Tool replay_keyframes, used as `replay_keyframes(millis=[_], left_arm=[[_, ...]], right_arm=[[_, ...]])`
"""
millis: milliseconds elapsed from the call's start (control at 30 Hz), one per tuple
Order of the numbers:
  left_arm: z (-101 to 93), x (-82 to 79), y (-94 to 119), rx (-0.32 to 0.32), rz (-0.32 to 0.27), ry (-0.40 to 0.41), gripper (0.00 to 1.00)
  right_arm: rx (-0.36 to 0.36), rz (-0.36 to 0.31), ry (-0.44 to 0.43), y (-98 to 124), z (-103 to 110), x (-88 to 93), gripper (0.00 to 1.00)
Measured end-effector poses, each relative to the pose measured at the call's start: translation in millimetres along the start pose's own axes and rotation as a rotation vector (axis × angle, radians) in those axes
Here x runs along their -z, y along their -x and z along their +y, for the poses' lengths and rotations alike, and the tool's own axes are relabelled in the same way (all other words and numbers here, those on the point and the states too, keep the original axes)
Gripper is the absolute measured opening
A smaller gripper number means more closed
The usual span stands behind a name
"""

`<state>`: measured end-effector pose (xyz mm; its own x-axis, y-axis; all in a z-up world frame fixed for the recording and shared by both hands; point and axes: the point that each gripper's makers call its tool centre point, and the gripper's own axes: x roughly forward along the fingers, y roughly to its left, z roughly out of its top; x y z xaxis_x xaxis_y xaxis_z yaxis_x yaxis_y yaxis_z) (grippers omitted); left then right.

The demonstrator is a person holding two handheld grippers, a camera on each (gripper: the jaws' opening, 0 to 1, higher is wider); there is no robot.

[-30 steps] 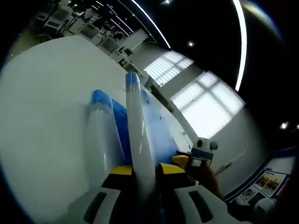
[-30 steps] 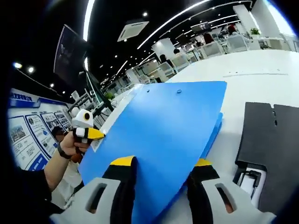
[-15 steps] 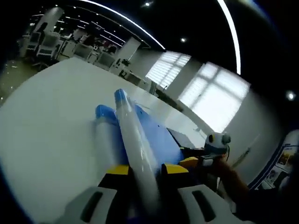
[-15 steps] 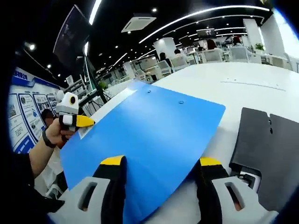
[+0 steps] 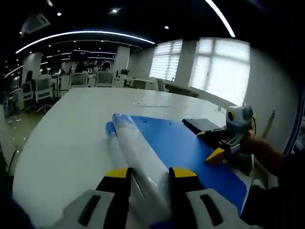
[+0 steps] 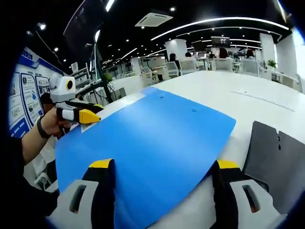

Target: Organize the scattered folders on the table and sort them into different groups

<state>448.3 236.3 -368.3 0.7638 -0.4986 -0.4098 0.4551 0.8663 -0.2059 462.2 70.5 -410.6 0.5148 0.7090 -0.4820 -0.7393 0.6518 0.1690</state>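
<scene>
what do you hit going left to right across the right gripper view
person's hand → left gripper at the folder's corner → blue folder → black folder, all on the white table

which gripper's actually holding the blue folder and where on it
The left gripper is shut on the blue folder, gripping its spine edge near one end. The right gripper is open, its fingers spread wide over the cover without pinching it.
</scene>
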Motion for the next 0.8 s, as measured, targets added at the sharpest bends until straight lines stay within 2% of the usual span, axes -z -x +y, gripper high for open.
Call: replay_keyframes(millis=[400, 633, 800], left_arm=[[2.5, -2.9, 1.2, 0.047, -0.032, 0.123, 0.36], [1.6, -3.7, 0.3, 0.041, -0.043, 0.098, 0.37], [2.1, -3.6, -0.3, 0.031, -0.038, 0.071, 0.38]], right_arm=[[-0.023, -0.007, 0.008, -2.1, -0.5, -1.9, 0.93], [-0.019, -0.008, 0.013, -3.3, -2.9, -2.8, 0.95], [0.009, -0.028, 0.035, -3.4, -7.2, -6.9, 0.98]])
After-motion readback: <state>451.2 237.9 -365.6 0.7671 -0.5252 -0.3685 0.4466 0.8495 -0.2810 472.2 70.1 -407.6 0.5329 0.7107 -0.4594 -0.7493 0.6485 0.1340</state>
